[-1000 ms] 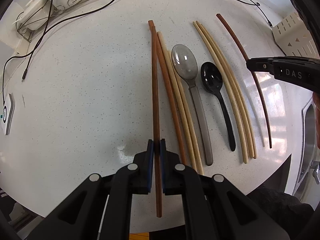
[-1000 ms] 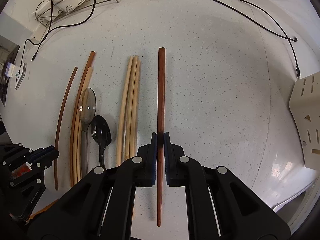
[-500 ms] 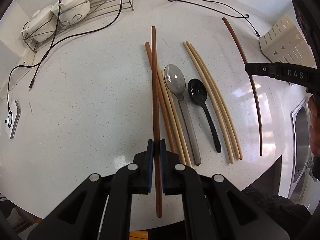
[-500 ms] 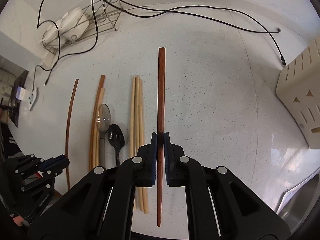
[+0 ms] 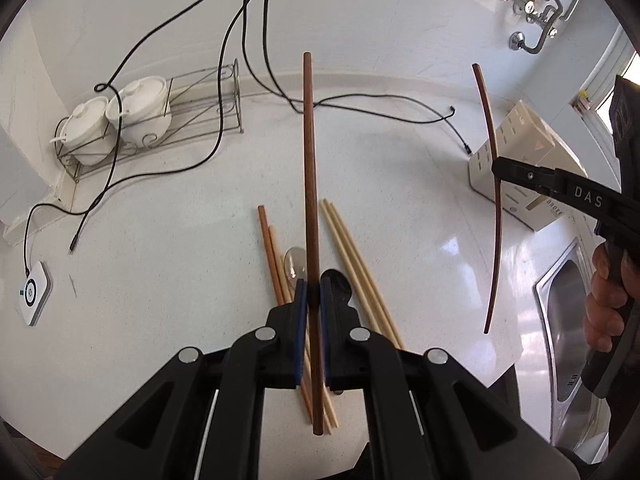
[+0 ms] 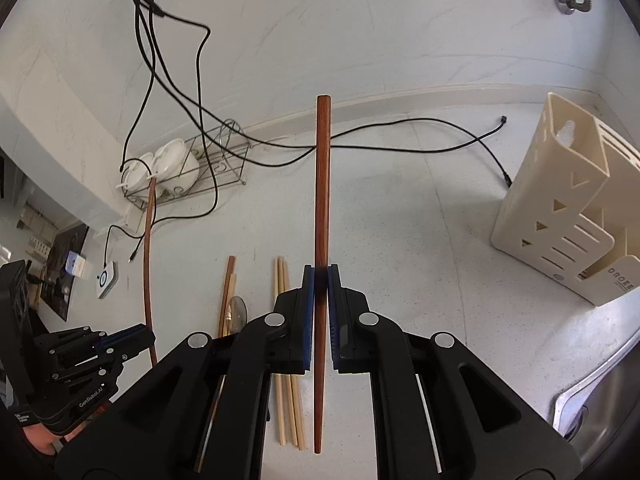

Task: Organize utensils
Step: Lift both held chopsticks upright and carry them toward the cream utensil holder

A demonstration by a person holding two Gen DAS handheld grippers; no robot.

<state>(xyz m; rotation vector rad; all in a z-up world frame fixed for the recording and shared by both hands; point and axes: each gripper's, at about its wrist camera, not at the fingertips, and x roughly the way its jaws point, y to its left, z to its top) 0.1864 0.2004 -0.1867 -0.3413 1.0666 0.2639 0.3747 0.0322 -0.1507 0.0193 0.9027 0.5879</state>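
Observation:
My left gripper [image 5: 313, 296] is shut on a dark brown chopstick [image 5: 309, 160], held in the air above the counter. Just as high, my right gripper [image 6: 320, 276] is shut on a matching reddish-brown chopstick [image 6: 322, 184]. Each gripper shows in the other's view: the right gripper [image 5: 498, 170] at the right edge, the left gripper [image 6: 149, 337] at lower left. Below on the white counter lie two light brown chopsticks [image 5: 267, 248], a grey spoon [image 5: 295, 262], a black spoon [image 5: 339, 280] and several pale chopsticks [image 5: 356, 264]. A cream slotted utensil holder [image 6: 560, 208] stands at the right.
A wire rack with white lidded pots [image 5: 132, 120] sits at the back left. Black cables [image 5: 360, 104] trail across the counter's back. A white charging pad [image 5: 34, 298] lies at the left. A steel sink [image 6: 600, 412] borders the counter at the right, and a hand [image 5: 606, 304] grips the right gripper's handle.
Both grippers have risen and tilted upward, lifting their dark chopsticks off the counter. The wall, rack and utensil holder have come further into view.

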